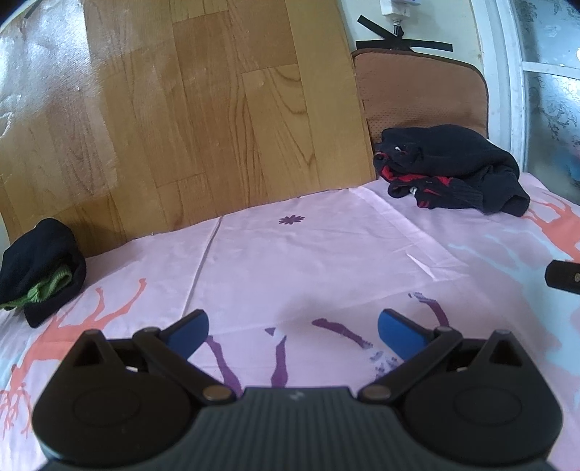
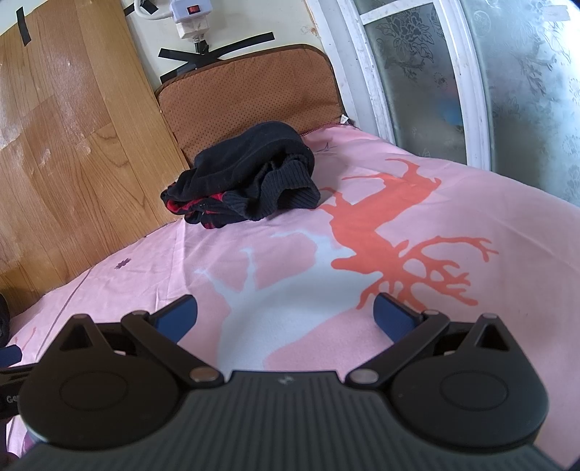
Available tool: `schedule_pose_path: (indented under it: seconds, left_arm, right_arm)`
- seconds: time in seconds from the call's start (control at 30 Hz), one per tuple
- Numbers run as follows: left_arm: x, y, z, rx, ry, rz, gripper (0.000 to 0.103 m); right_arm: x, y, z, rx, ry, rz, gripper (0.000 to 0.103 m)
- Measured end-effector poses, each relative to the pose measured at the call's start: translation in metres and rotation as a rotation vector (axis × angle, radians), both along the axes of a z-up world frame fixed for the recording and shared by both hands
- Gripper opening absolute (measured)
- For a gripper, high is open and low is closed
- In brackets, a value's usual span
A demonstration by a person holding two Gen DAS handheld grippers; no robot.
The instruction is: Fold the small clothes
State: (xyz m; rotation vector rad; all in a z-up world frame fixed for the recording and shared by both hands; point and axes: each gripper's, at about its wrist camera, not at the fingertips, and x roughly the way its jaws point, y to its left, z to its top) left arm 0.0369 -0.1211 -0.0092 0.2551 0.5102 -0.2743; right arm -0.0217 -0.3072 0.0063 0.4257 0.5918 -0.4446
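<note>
A crumpled pile of dark navy clothes with red patches (image 1: pixel 449 170) lies at the back right of the pink sheet (image 1: pixel 308 261); it also shows in the right wrist view (image 2: pixel 246 177). A folded dark bundle with a green piece inside (image 1: pixel 40 275) sits at the far left. My left gripper (image 1: pixel 291 328) is open and empty, low over the sheet's middle. My right gripper (image 2: pixel 284 315) is open and empty over the pink sheet (image 2: pixel 471 224), well short of the pile. A tip of the right gripper (image 1: pixel 563 275) shows at the left view's right edge.
A wood-pattern board (image 1: pixel 203 108) stands along the back edge. A brown cushion (image 2: pixel 250 90) leans behind the pile. A frosted window with a white frame (image 2: pixel 453 72) runs along the right. A white power strip (image 2: pixel 188 18) hangs on the wall.
</note>
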Motion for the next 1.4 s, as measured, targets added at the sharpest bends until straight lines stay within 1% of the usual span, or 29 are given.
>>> schedule_pose_path:
  seconds: [0.43,0.67,1.4]
  left_arm:
    - [-0.0046,0.0013,0.0042,-0.004,-0.030,-0.008,0.103]
    - [-0.0023,0.0031,0.0044,-0.015,-0.002,-0.002,0.103]
    - [-0.0007,0.0024,0.0028,0.000,0.010,0.012,0.103]
  right_arm:
    - [-0.0015,0.0008,0.0007,-0.004,-0.006,-0.007,0.103]
    - [-0.0021,0.0011,0.0014,-0.009,-0.008,-0.012,0.103]
    - [-0.0026,0.0012,0.0019,-0.007,-0.011,-0.013,0.103]
